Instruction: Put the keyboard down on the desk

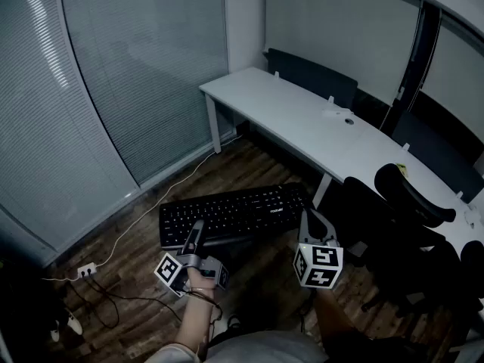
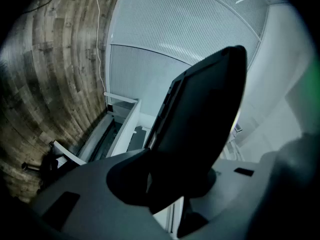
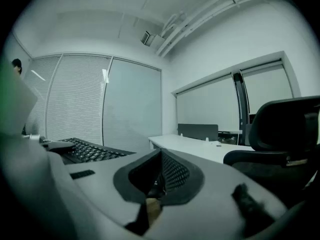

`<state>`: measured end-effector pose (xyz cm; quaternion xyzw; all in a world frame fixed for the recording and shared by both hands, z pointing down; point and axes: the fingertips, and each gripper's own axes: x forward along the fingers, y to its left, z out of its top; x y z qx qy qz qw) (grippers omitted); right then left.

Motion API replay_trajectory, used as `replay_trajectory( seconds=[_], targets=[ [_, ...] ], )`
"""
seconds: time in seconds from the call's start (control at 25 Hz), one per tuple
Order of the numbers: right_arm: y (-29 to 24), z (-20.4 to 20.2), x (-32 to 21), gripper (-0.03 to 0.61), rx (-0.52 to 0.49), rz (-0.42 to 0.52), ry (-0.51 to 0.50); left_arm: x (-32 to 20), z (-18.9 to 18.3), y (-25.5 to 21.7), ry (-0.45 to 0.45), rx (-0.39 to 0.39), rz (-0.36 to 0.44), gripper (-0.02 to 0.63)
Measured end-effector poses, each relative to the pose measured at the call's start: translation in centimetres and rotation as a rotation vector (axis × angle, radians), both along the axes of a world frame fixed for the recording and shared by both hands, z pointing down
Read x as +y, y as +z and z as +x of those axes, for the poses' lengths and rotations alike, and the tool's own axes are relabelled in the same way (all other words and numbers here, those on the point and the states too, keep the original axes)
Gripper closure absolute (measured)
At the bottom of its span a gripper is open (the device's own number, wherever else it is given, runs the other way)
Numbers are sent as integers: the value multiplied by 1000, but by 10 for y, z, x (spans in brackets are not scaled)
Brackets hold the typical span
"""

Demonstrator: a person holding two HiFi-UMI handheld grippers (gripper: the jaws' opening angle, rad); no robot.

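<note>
A black keyboard (image 1: 234, 212) hangs in the air above the wood floor, roughly level, keys up. My left gripper (image 1: 198, 228) is shut on its near left edge; in the left gripper view the keyboard (image 2: 200, 124) fills the space between the jaws of that gripper (image 2: 175, 184). My right gripper (image 1: 308, 219) sits just off the keyboard's right end with its jaws together and nothing between them. In the right gripper view the keyboard (image 3: 87, 151) lies to the left of that gripper (image 3: 157, 184). The long white desk (image 1: 287, 112) stands ahead and to the right, apart from the keyboard.
Black office chairs (image 1: 408, 203) crowd the right side near the desk. A small dark object (image 1: 348, 119) lies on the desk top. A glass wall with blinds (image 1: 136, 74) closes the left. A power strip (image 1: 85, 269) and cables lie on the floor at the left.
</note>
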<state>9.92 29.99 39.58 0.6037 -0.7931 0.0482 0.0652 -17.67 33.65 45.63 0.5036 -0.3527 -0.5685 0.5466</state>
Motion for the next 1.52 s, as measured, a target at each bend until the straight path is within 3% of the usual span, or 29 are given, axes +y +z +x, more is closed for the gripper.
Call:
replay_trajectory(
  seconds=[0.52, 0.92, 1.52],
  targets=[
    [-6, -31, -21, 546, -1, 24, 9, -22, -31, 7, 21, 12, -16, 486],
    [-3, -62, -29, 546, -33, 15, 84, -41, -78, 3, 51, -15, 8, 486],
    [5, -57, -87, 546, -20, 7, 127, -107, -64, 12, 107, -18, 1, 486]
  ],
)
